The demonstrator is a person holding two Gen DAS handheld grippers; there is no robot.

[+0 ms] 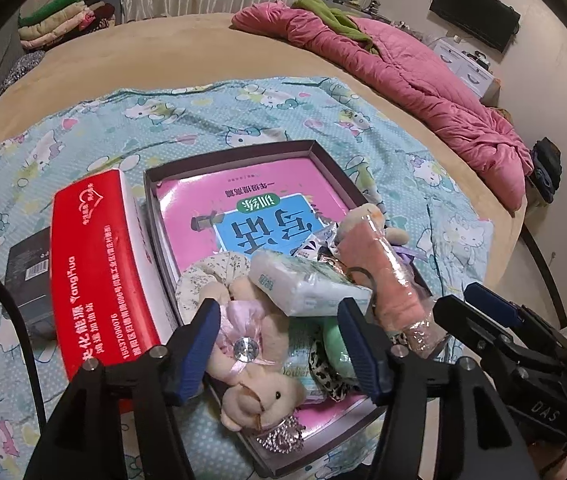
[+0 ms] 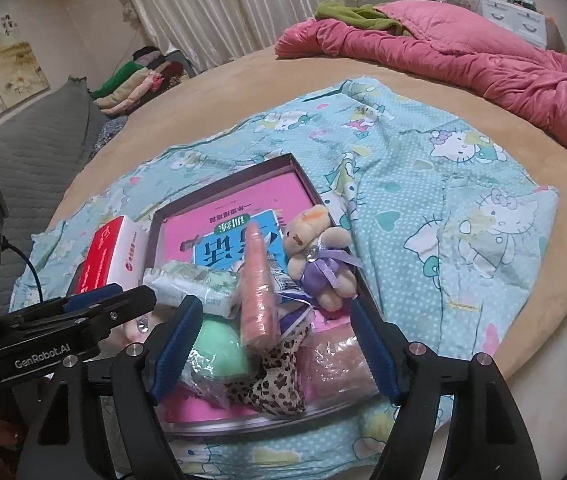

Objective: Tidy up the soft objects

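To the left of the left gripper (image 1: 283, 344), a red tissue box (image 1: 99, 280) is lying on the cartoon-print sheet (image 1: 243, 120), pressing against the left wall of the shallow box (image 1: 227, 152), with a dark carton (image 1: 29, 280) beyond it. The left jaws are standing open, gripping nothing; between them a cream teddy bear in a pink dress (image 1: 251, 364) is lying in the box, head toward the camera, long axis running front to back. Just past the jaws a white tissue pack (image 1: 307, 284) is resting slantwise across the pile. To the right of the right-hand jaw, a wrapped peach roll (image 1: 379, 276) is pointing up and away. The right gripper (image 2: 279, 344) is also hanging open and empty over a green soft piece (image 2: 219, 344) and a leopard-print pouch (image 2: 275, 380); beyond its jaws a bear in a purple dress (image 2: 319, 256) is sitting against the box's right wall. Farther right, the sheet and the tan bed (image 2: 563, 280) are lying open up to a pink quilt (image 2: 463, 56).
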